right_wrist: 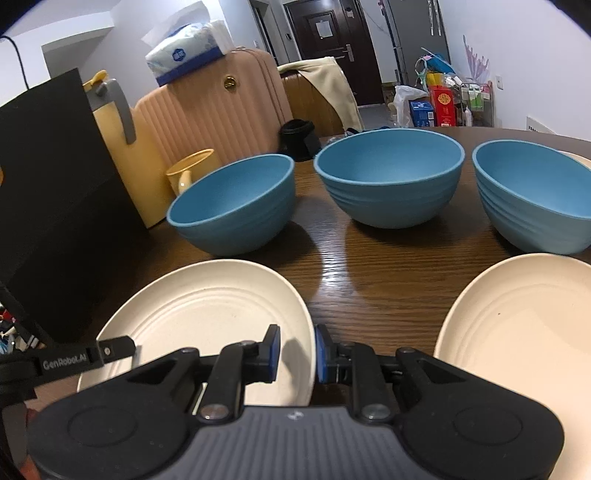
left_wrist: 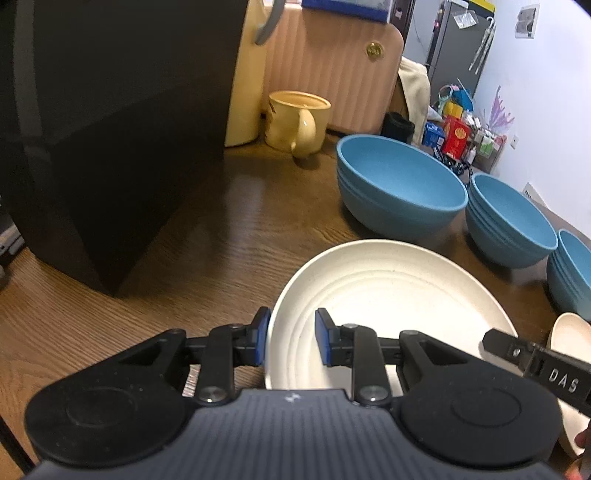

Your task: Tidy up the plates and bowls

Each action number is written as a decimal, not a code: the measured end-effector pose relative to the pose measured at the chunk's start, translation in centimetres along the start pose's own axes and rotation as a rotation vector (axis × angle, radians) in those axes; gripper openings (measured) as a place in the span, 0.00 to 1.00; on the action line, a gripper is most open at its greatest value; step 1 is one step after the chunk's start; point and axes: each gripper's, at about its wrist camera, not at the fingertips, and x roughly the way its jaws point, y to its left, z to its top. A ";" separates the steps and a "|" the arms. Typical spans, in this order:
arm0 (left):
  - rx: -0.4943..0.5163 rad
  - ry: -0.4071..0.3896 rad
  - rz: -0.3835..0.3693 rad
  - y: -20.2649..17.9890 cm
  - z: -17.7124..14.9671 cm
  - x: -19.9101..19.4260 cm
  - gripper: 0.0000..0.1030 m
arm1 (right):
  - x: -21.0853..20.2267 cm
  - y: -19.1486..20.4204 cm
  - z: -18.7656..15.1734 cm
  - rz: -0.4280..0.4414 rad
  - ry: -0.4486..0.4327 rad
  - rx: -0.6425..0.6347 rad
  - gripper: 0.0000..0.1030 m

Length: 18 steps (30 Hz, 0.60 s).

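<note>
Both grippers pinching opposite rims of one round cream ridged plate point(right_wrist: 207, 317) on brown wooden table point(right_wrist: 369, 288): left gripper point(left_wrist: 291, 339) on left rim, right gripper point(right_wrist: 297, 352) on right rim, blue bowls point(right_wrist: 388, 177) beyond, second cream plate point(right_wrist: 517, 325) rightward, nearer right gripper.

A yellow mug point(left_wrist: 297, 122) stands on the wooden table point(left_wrist: 221, 229), beside a tall black box point(left_wrist: 110, 129); behind it a ribbed pink suitcase point(right_wrist: 207, 107) carries a tissue pack point(right_wrist: 188, 48); a dark door point(right_wrist: 328, 33) shows beyond.
</note>
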 end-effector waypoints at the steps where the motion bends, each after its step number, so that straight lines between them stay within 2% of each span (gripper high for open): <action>1: 0.002 -0.004 0.001 0.1 0.1 -0.1 0.26 | 0.0 0.2 -0.1 0.000 0.000 -0.001 0.19; 18: 0.001 0.028 0.007 1.1 -0.1 2.1 0.26 | 1.4 1.3 -1.1 -0.038 -0.009 -0.024 0.19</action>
